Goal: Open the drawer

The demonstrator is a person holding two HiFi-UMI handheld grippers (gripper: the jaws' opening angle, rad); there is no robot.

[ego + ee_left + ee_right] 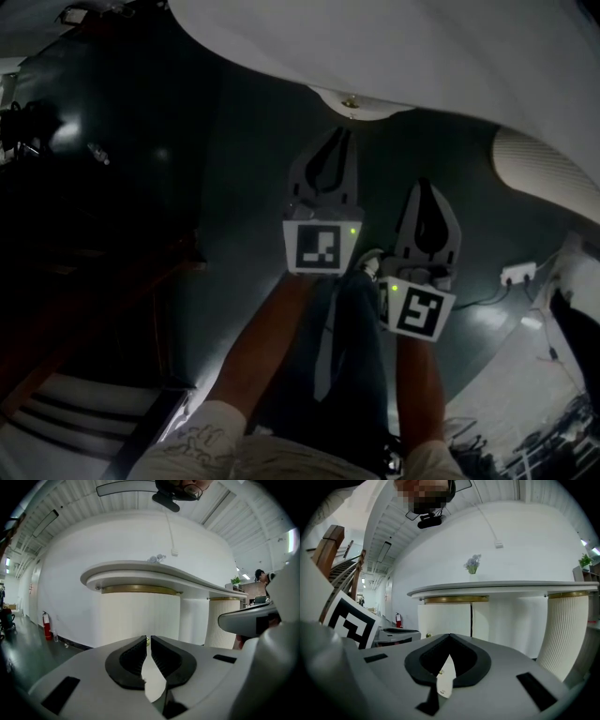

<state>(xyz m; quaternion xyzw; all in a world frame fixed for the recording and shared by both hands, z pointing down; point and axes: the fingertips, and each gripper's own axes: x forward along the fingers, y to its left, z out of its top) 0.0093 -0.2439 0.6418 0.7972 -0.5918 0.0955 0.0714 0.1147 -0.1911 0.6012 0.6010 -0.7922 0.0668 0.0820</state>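
Note:
The drawer front is a white panel (445,618) under a curved white counter (140,569) with a gold trim strip. Its small brass knob (352,101) shows just ahead of both grippers; it peeks through the slit of the left jaws (148,641) and sits left of the right jaws (429,635). My left gripper (343,131) is shut and empty, its tip close below the knob without touching it. My right gripper (424,185) hangs beside it, a little further back, shut with nothing held. Each gripper view shows its own jaws closed: left gripper (146,639), right gripper (450,637).
A ribbed white column (562,630) stands at the right of the counter. A flower vase (472,565) sits on top. A red fire extinguisher (47,626) stands by the wall at left. A power strip (517,273) lies on the dark floor; stairs (75,412) at lower left.

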